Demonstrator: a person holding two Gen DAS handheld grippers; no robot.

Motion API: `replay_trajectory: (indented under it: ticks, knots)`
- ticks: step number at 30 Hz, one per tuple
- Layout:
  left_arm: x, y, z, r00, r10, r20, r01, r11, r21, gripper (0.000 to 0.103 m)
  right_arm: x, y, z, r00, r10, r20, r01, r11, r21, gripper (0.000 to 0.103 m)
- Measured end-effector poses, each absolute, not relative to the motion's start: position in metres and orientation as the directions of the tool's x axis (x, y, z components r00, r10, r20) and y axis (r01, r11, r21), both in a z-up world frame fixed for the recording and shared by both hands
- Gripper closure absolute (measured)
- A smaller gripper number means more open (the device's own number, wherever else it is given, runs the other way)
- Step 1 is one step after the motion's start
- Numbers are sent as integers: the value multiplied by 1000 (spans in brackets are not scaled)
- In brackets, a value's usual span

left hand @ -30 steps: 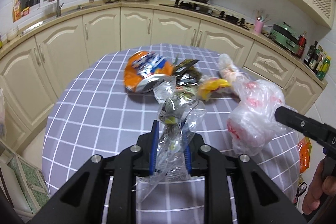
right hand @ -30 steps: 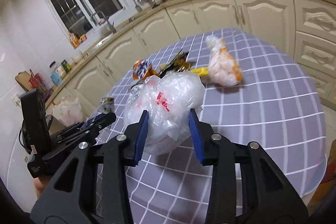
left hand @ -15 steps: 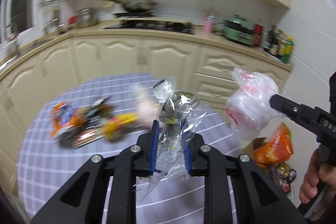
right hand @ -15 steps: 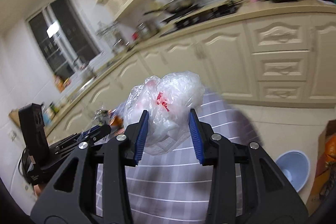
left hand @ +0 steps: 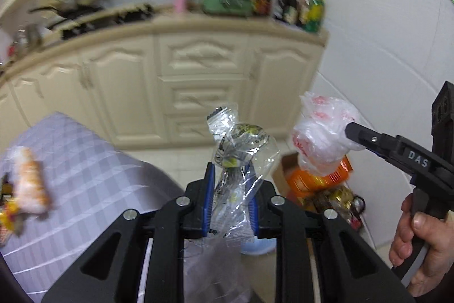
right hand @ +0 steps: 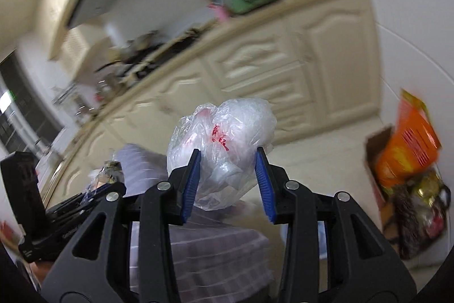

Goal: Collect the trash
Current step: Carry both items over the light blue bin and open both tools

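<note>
Left claw: our left gripper (left hand: pixel 230 195) has its blue pads pinched on a crumpled clear plastic wrapper with dark and green print (left hand: pixel 237 158); the wrapper stands up out of the jaws and its tail hangs below them.
Right claw: our right gripper (right hand: pixel 227 178) has its blue pads pressed on a bunched translucent white plastic bag with red print (right hand: pixel 224 138), which bulges above and between the pads.
Right claw from the left view: to the right of our left claw, at about the same height, we see the right gripper's black finger (left hand: pixel 369 139) against the bag (left hand: pixel 323 132), and the person's hand (left hand: pixel 420 240) on its handle.
Left claw from the right view: low and to the left of our right claw we see the left gripper's black body (right hand: pixel 65 217) with the wrapper's top (right hand: pixel 112 171) poking above it.
Below both claws: the edge of a round table under a purple-and-white checked cloth (left hand: pixel 93 181).
Left of the left claw: more trash lies on that cloth, blurred, an orange-and-white bundle (left hand: pixel 29 181) among it.
Ahead and right of the claws: on the pale floor we see a cardboard box with an orange packet and other packaging (right hand: pixel 408 155).
Just under the left claw: a pale blue round rim (left hand: pixel 256 247) shows on the floor; we cannot tell what it is.
Beyond: cream kitchen cabinets (left hand: pixel 204 87) under a blurred, cluttered counter.
</note>
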State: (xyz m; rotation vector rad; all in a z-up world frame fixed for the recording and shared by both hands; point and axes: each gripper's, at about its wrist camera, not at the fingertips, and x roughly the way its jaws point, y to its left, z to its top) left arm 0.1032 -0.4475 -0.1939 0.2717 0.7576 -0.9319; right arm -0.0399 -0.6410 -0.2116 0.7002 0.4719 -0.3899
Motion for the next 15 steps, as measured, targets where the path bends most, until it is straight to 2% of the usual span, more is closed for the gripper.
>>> replay_trajectory:
  ticks: [7, 15]
  knots:
    - [87, -542, -280, 176, -539, -824, 855, 498, -143, 82, -46, -693, -296, 719, -177, -673, 621, 599, 506, 65]
    - [91, -599, -375, 37, -392, -919, 844, 505, -182, 82, -36, -720, -378, 641, -92, -762, 694, 494, 524, 65]
